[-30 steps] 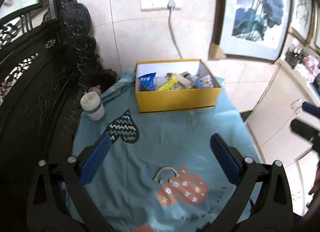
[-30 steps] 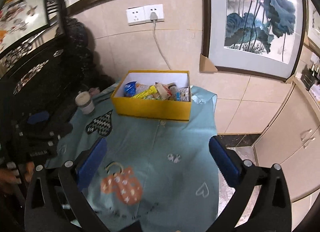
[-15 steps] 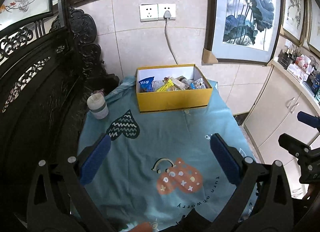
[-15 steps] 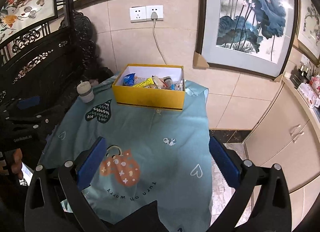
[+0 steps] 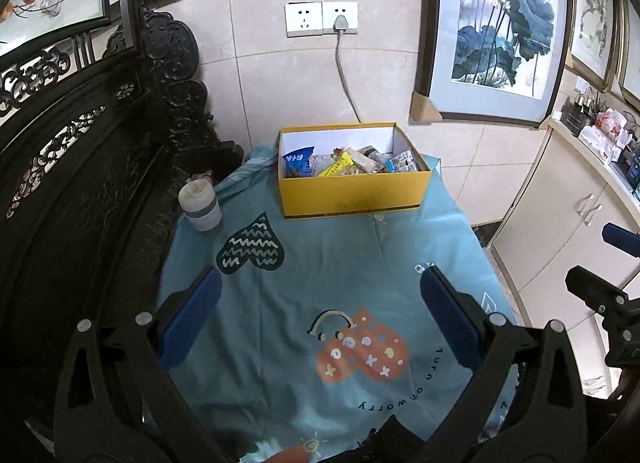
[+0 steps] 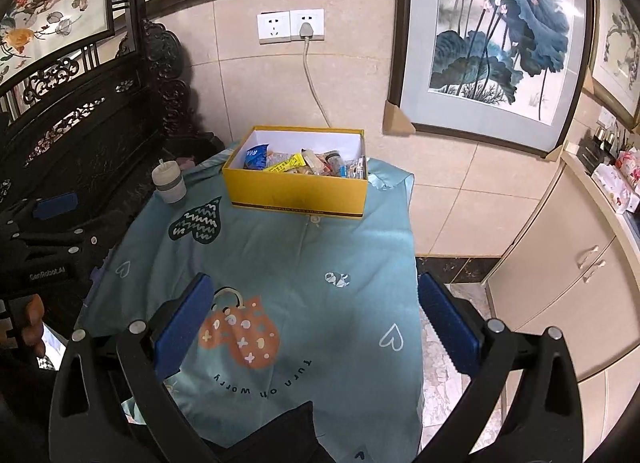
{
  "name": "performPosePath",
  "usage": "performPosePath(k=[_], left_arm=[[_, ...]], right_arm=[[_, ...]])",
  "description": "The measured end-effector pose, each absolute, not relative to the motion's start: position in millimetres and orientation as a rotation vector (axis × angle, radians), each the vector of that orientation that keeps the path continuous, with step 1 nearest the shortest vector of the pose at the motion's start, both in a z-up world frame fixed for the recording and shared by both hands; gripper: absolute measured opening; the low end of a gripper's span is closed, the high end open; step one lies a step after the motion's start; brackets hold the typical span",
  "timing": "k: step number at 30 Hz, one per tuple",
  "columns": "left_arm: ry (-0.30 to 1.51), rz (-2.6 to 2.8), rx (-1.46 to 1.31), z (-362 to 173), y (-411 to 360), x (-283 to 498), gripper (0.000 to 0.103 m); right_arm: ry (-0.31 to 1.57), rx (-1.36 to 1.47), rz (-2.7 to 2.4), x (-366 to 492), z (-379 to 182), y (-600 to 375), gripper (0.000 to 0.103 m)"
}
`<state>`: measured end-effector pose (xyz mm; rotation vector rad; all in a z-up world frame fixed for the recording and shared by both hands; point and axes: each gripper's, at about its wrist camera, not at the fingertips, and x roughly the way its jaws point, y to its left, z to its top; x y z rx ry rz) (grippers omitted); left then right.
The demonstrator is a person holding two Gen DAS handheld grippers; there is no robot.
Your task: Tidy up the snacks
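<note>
- Snacks (image 5: 352,161) all sit in the yellow box (image 5: 352,191) at the tabletop's far end; no loose ones seen
- Both our tongs, left (image 5: 320,319) & right (image 6: 316,317), spread wide, empty, well back
- Task looks abt done

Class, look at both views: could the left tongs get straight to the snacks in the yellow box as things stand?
Probably yes. The left tongs are open and empty, and only bare tablecloth lies between them and the open-topped yellow box. The cup stands off to the side.
</note>
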<state>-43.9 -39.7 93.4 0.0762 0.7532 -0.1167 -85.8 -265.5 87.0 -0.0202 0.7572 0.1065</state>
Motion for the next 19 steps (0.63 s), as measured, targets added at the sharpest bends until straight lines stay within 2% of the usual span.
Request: performPosePath(k=[19], left_arm=[[0.754,-0.032,0.068,89.4,-30.2,-35.8,0.101]], right_arm=[[0.765,-0.028,0.129,-73.6,82.1,-264.7,0.102]])
